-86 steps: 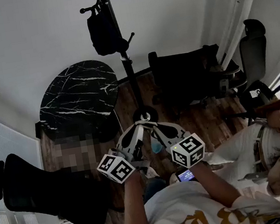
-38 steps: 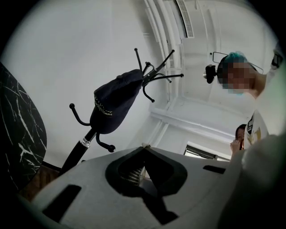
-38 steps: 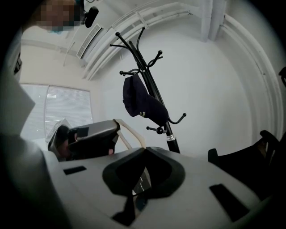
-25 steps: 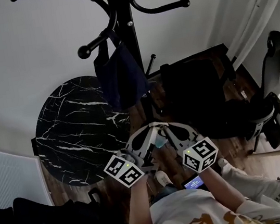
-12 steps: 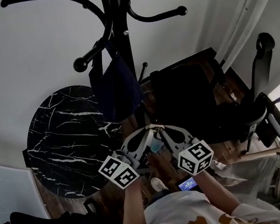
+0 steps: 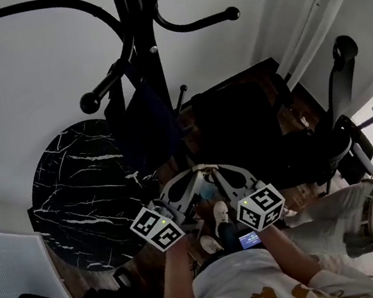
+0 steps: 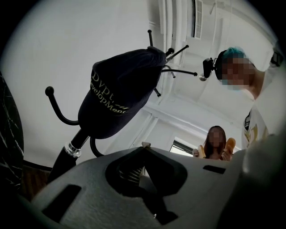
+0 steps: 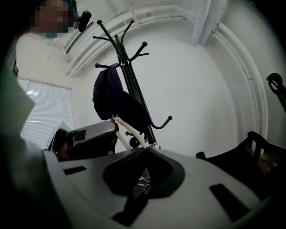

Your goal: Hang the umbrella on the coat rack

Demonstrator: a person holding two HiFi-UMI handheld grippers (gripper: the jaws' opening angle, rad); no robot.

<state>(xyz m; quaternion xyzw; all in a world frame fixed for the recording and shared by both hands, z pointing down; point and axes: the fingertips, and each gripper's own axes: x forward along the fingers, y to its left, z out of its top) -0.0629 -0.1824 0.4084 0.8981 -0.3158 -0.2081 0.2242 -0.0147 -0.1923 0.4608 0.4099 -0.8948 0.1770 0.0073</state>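
Observation:
A black coat rack (image 6: pixel 147 53) rises in the head view's upper middle, its curved hooks spreading overhead. A dark navy fabric bundle with pale lettering (image 6: pixel 144 127), apparently the folded umbrella, hangs from one hook against the pole. It also shows in the left gripper view (image 7: pixel 120 94) and the right gripper view (image 8: pixel 116 100). My left gripper (image 6: pixel 189 174) and right gripper (image 6: pixel 221 169) are side by side below the bundle, apart from it. Both are shut with nothing in them. The shut tips also show at the left gripper (image 7: pixel 145 145) and the right gripper (image 8: pixel 145 150).
A round black marble table (image 6: pixel 81 189) stands left of the rack. A black armchair (image 6: pixel 239 129) sits right of it and an office chair (image 6: pixel 341 85) farther right. A seated person (image 6: pixel 344 211) is at the right edge. Another person (image 7: pixel 216 143) stands farther back.
The rack and the hanging bundle have grown larger and shifted left in the head view as the person came closer. Both grippers have stayed together and shut.

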